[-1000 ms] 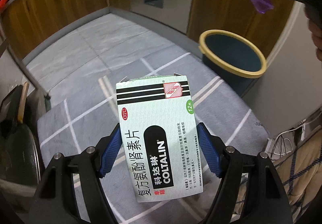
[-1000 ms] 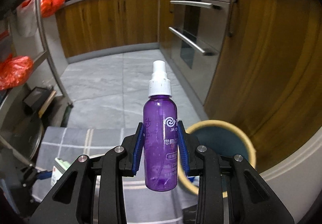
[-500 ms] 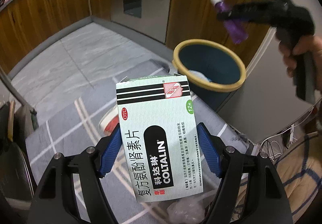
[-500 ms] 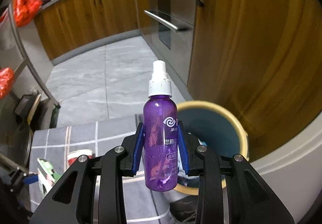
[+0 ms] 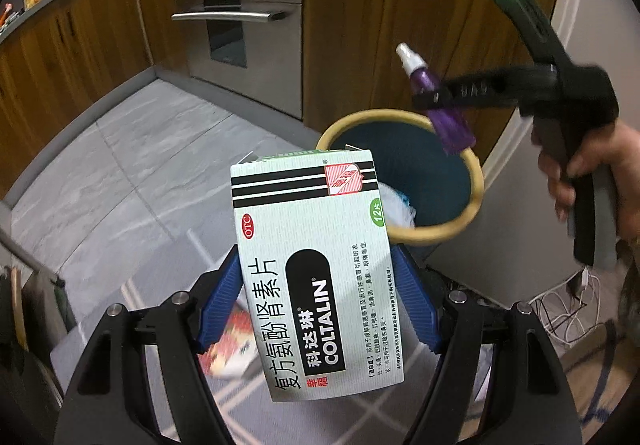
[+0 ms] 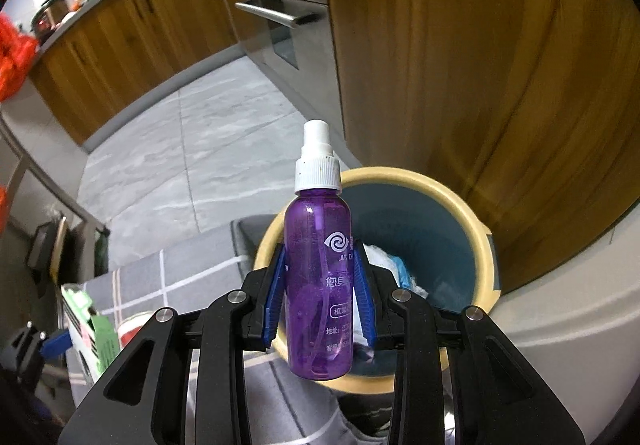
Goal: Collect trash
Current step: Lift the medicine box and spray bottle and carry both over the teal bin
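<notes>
My left gripper (image 5: 318, 301) is shut on a white-and-green medicine box (image 5: 316, 269) marked COLTALIN, held above the grey rug close to the bin. My right gripper (image 6: 319, 297) is shut on a purple spray bottle (image 6: 318, 277) with a white nozzle, held over the near rim of the bin. The bin (image 6: 476, 221) is dark blue with a yellow rim and holds crumpled white and blue trash. In the left wrist view the right gripper (image 5: 436, 99) holds the bottle (image 5: 450, 119) above the bin's (image 5: 464, 213) far rim. The box also shows at the left of the right wrist view (image 6: 86, 321).
A red-and-white wrapper (image 5: 230, 345) lies on the grey checked rug (image 5: 160, 273) under my left gripper. Wooden cabinets (image 5: 420, 5) and a steel oven (image 5: 240, 17) stand behind the bin. A white curved wall (image 6: 560, 345) is right of it. White cables (image 5: 568, 305) lie at the right.
Both grippers have moved closer to the bin with their loads. The purple bottle now hangs over the bin's rim, and the box has come up beside the bin.
</notes>
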